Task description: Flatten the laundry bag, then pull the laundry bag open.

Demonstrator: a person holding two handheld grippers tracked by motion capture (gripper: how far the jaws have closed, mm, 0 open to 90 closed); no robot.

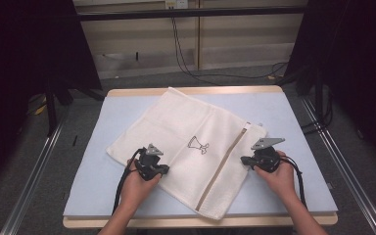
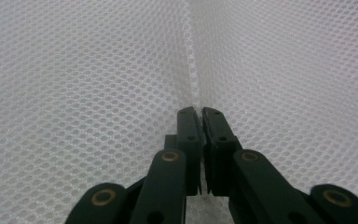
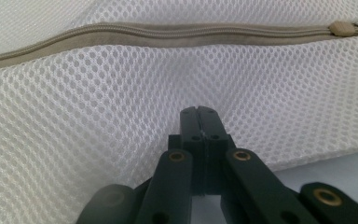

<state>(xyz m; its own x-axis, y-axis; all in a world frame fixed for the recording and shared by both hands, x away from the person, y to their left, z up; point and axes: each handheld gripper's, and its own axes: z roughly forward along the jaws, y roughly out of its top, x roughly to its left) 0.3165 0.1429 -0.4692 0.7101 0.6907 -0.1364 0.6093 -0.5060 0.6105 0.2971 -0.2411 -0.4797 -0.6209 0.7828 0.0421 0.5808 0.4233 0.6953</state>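
A: Where's the mesh bag (image 1: pixel 186 147)?

B: Flat on the table (image 1: pixel 93 166), lying askew, its beige zipper (image 3: pixel 168 33) running along one side.

A: And the tongs?

B: The left tongs (image 2: pixel 200 112) pinch a raised fold of mesh. The right tongs (image 3: pixel 200 111) are clamped on the mesh near the zipper.

No readable text anywhere; the mesh bag (image 1: pixel 186 147) bears just a small black drawing — wordless.
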